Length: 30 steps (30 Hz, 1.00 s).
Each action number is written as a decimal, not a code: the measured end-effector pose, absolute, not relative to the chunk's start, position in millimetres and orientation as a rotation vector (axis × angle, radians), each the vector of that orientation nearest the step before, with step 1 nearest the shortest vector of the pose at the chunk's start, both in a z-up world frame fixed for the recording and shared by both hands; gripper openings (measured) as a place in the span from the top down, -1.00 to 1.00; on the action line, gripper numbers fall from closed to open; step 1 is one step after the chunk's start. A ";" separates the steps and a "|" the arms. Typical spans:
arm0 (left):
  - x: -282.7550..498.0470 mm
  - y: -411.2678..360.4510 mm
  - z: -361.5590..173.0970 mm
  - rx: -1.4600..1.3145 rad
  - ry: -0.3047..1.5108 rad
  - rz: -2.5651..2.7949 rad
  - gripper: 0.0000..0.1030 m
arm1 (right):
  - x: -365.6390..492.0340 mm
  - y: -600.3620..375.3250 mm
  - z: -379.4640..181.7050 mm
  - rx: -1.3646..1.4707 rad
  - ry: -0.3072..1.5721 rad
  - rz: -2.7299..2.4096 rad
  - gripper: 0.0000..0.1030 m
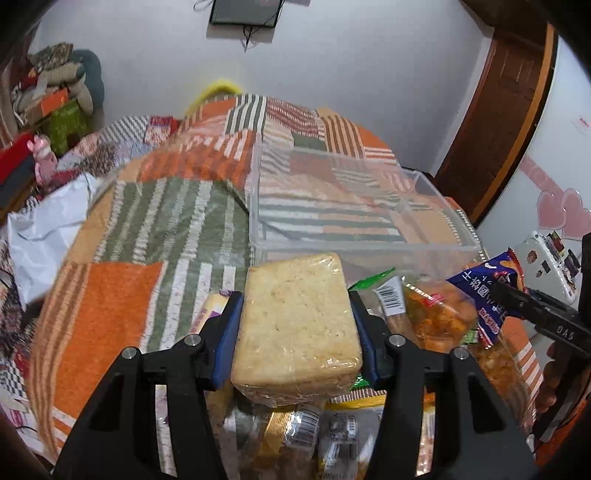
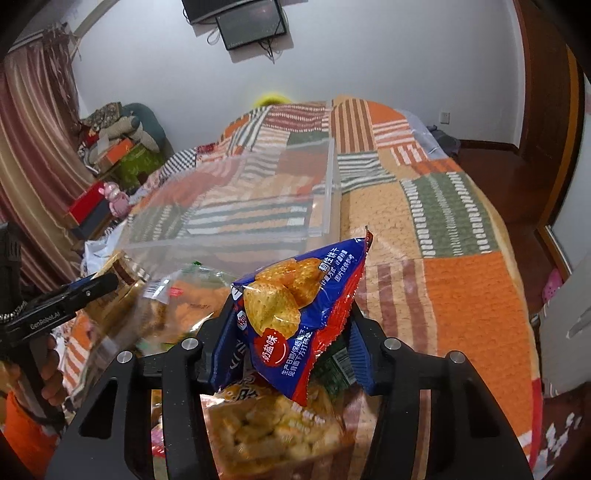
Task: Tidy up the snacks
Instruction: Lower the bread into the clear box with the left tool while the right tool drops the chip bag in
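A bedroom with a pale wall holds one bed point(image 1: 155, 229) covered in an orange, green and white striped patchwork blanket, which fills most of both views. One dark wall-mounted screen point(image 2: 251, 26) hangs at 12 o'clock, one brown wooden door point(image 1: 506, 110) stands at 2 o'clock in the left wrist view, and a striped curtain point(image 2: 29, 155) hangs at 9 o'clock in the right wrist view. One clear plastic bin point(image 1: 258, 206) sits open on the blanket, just past the snacks, at about 1 o'clock from the left tongs point(image 1: 297, 323). A heap of snack packets point(image 1: 436, 314) lies on the blanket between the bin and the two tongs; their exact number cannot be told. The left tongs are clenched on one pale, plastic-wrapped rice cracker block point(image 1: 295, 325), held above the heap just short of the bin's near wall. The right tongs point(image 2: 291, 332) grip one blue and red biscuit bag point(image 2: 295, 314), raised over the heap with its top corner pointing toward 1 o'clock, near the bin's corner.
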State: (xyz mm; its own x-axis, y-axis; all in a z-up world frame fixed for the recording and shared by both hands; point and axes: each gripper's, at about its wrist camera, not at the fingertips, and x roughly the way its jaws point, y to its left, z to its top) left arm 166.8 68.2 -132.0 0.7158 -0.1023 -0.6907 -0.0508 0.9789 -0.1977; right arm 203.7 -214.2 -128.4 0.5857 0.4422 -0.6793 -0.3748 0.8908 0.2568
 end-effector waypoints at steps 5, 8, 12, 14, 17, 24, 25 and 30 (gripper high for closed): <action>157.3 63.5 -108.3 -0.175 0.712 -0.023 -0.05 | 199.9 -218.3 -107.1 0.118 0.755 0.494 0.06; 156.5 61.5 -93.3 -0.161 0.673 -0.023 -0.05 | 199.8 -215.2 -94.5 0.125 0.713 0.504 0.06; 161.8 58.0 -77.8 -0.146 0.634 -0.027 -0.05 | 203.7 -207.6 -85.4 0.130 0.680 0.522 0.06; 168.6 56.9 -70.9 -0.141 0.619 -0.030 -0.05 | 208.4 -202.2 -82.1 0.131 0.668 0.528 0.06; 180.3 54.3 -64.3 -0.128 0.605 -0.026 -0.05 | 215.9 -196.2 -79.4 0.142 0.650 0.533 0.06; 211.7 53.2 -60.3 -0.118 0.605 -0.019 -0.05 | 239.0 -177.7 -81.1 0.145 0.652 0.543 0.06; 213.9 52.5 -61.3 -0.116 0.605 -0.019 -0.05 | 242.4 -174.7 -81.7 0.143 0.654 0.542 0.06; 238.2 51.5 -75.4 -0.104 0.644 -0.015 -0.05 | 257.0 -165.1 -86.7 0.132 0.664 0.513 0.06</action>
